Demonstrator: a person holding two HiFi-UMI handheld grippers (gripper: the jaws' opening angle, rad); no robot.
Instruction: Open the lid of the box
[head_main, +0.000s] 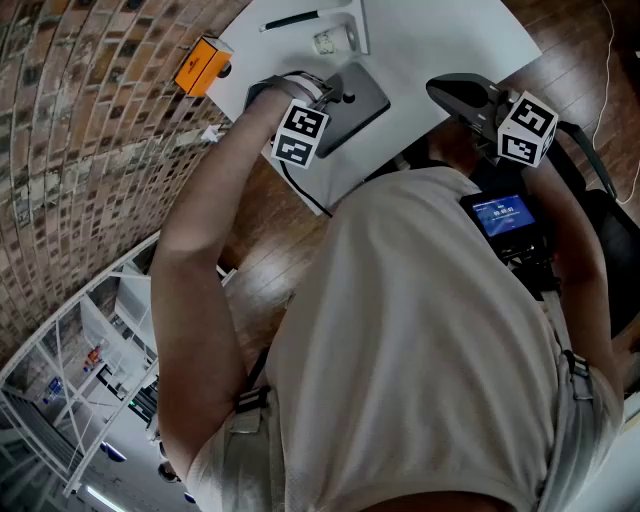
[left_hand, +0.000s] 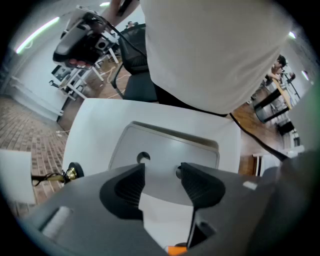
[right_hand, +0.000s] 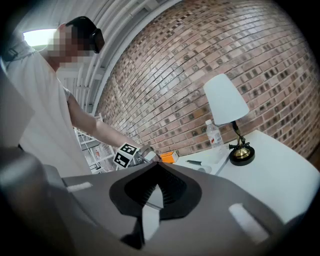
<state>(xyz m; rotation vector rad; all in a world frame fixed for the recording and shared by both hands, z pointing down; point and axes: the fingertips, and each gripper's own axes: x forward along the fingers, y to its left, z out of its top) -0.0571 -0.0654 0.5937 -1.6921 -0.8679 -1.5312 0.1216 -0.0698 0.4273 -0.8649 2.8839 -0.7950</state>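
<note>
**Left fingers spread above the shut box**

The grey box (left_hand: 170, 147) lies flat on the white counter (left_hand: 100, 130), close to the person's edge, with its lid down. The left gripper (left_hand: 161, 172) hangs over the lid. Its fingers (left_hand: 125, 192) stand apart with nothing clamped between them, and only the lid shows in the gap. Whether the tips touch the lid is unclear.

The right gripper (right_hand: 156, 167) is held up off to the side, away from the box, with its fingers together and empty. A lamp (right_hand: 227, 100), a bottle (right_hand: 214, 134) and an orange carton (head_main: 203, 65) stand towards the brick wall.
</note>
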